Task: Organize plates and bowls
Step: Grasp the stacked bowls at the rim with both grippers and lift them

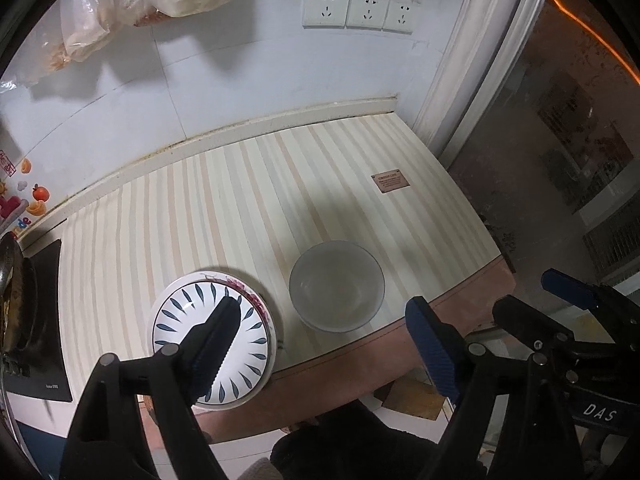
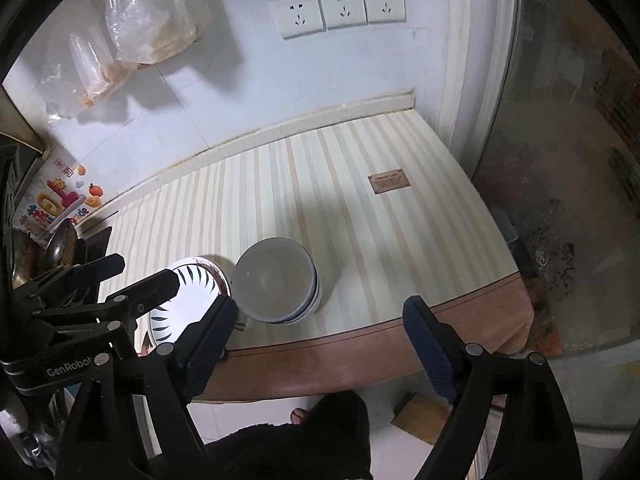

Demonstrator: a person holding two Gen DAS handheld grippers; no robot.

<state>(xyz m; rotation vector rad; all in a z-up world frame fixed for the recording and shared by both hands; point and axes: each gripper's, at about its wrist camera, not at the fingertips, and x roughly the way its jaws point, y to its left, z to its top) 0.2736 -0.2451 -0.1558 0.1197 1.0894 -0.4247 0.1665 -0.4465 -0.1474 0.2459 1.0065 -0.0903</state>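
A white plate with blue leaf marks (image 1: 210, 340) tops a small stack near the striped table's front edge; a red-patterned rim shows beneath it. A stack of pale bowls (image 1: 336, 285) stands just to its right. My left gripper (image 1: 324, 344) is open, above and in front of both, its left finger over the plate. In the right wrist view the bowls (image 2: 276, 280) and plate (image 2: 188, 304) show too. My right gripper (image 2: 320, 336) is open and empty in front of the bowls. The left gripper's fingers (image 2: 152, 286) reach over the plate there.
The striped table (image 1: 248, 208) meets a white wall with three sockets (image 1: 360, 8) and hanging plastic bags (image 1: 132, 4). A black stove with a pan (image 1: 24, 308) sits at the left. A small brown label (image 1: 390, 181) lies at the right. A glass door is at the right.
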